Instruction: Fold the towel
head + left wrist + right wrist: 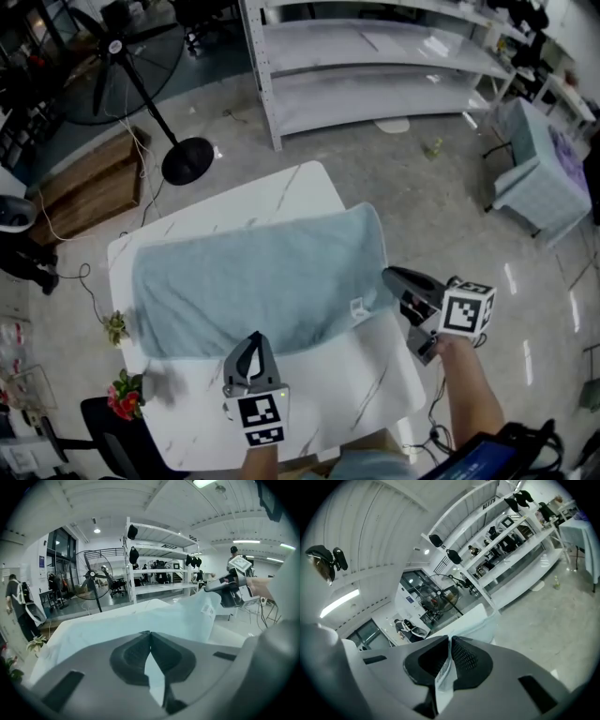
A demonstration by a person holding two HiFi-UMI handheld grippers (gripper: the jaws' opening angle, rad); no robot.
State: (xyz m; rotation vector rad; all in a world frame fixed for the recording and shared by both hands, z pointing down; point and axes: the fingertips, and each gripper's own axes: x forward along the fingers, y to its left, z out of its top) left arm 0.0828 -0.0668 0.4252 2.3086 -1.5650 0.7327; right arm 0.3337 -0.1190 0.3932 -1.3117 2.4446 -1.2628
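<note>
Towel [253, 272] is spread crosswise on the table [361, 375], its near edge clamped in the closed left gripper [253, 337] and its near right corner in the closed right gripper [387, 273], the rest lying ahead of both for a likely forward fold.

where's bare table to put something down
Bare table between the towel's near edge and the table's front edge, right of the left gripper. A narrow bare strip beyond the towel's far edge. Crowded at the left corner by the flowers.
</note>
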